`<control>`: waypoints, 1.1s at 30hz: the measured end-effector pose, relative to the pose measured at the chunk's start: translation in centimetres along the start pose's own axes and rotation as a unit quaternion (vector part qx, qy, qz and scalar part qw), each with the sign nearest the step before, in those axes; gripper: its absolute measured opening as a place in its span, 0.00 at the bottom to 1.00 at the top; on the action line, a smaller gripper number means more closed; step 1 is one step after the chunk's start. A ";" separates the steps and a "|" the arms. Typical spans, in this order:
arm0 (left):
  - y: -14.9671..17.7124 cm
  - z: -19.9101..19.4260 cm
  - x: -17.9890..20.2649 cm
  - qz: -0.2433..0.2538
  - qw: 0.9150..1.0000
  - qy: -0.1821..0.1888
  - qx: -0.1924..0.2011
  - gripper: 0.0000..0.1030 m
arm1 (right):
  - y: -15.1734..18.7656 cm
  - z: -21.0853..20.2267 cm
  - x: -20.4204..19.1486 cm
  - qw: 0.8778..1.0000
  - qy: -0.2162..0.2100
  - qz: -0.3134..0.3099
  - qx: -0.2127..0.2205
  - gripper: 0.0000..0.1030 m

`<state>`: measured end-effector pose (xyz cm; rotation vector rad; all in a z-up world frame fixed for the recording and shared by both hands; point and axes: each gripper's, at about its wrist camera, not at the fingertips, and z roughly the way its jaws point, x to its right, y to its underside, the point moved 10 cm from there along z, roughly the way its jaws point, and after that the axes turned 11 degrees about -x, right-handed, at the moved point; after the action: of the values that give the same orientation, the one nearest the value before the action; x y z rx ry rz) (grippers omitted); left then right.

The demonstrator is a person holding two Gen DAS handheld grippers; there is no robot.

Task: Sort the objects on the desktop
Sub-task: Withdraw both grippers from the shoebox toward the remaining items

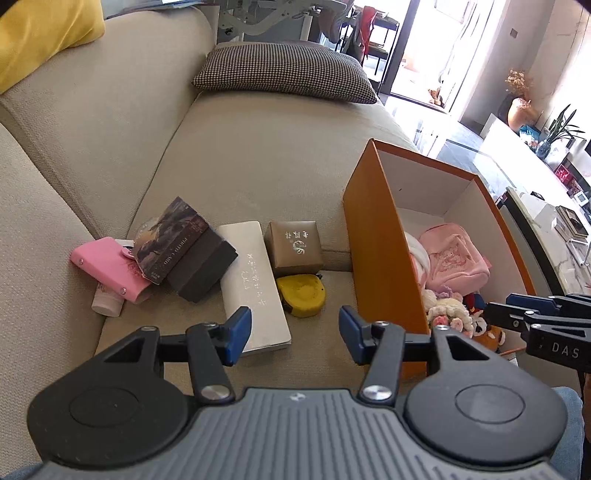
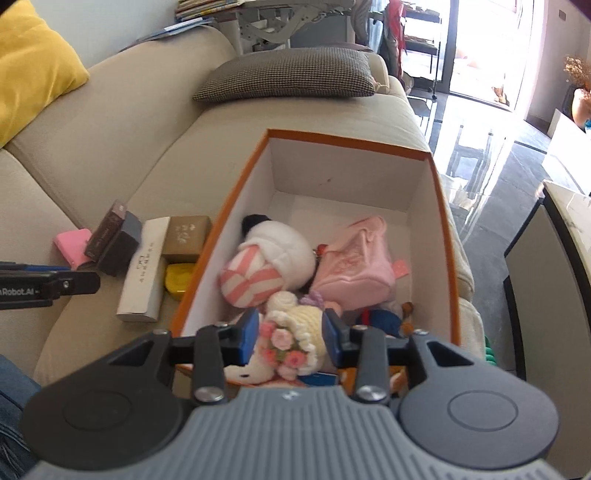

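My left tongs (image 1: 295,334) hang spread and empty nearest the yellow tape measure (image 1: 302,296) lying just ahead on the sofa, while my right tongs (image 2: 291,338) stand parted around a crocheted toy (image 2: 291,332) in the orange box (image 2: 221,229).

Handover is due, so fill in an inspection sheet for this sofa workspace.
Surface: beige sofa, no table.
Job's things: orange box holds a striped plush, pink backpack and crochet toy. Beside it on the seat lie a pink wallet, dark boxes, white box, brown box and yellow tape measure.
Clutter: checked cushion, yellow cushion.
Grippers: left gripper open, empty, above the seat. The right gripper is over the orange box with its jaws either side of the crochet toy; grip unclear.
Cables: nothing seen.
Surroundings: vase, bright doorway.
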<state>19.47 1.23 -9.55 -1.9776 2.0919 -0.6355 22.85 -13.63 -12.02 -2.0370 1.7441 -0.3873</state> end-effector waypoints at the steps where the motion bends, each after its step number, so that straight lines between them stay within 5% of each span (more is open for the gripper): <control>1: 0.1 -0.3 -0.2 0.001 1.000 -0.001 0.003 0.60 | 0.0 0.0 -0.9 1.000 -0.004 -0.006 0.002 0.41; 14: 1.4 -2.1 -6.4 -0.054 0.998 -0.031 0.019 0.60 | -1.3 1.0 -11.0 0.996 -0.060 -0.067 0.011 0.41; 33: -0.4 -0.5 -15.0 -0.133 0.991 -0.027 0.010 0.60 | -6.0 7.0 -19.1 0.990 -0.114 -0.082 -0.014 0.40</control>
<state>20.98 16.08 -11.19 -2.2564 1.8008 -0.6360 28.05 6.84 -13.91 -2.1571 1.4604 -0.1713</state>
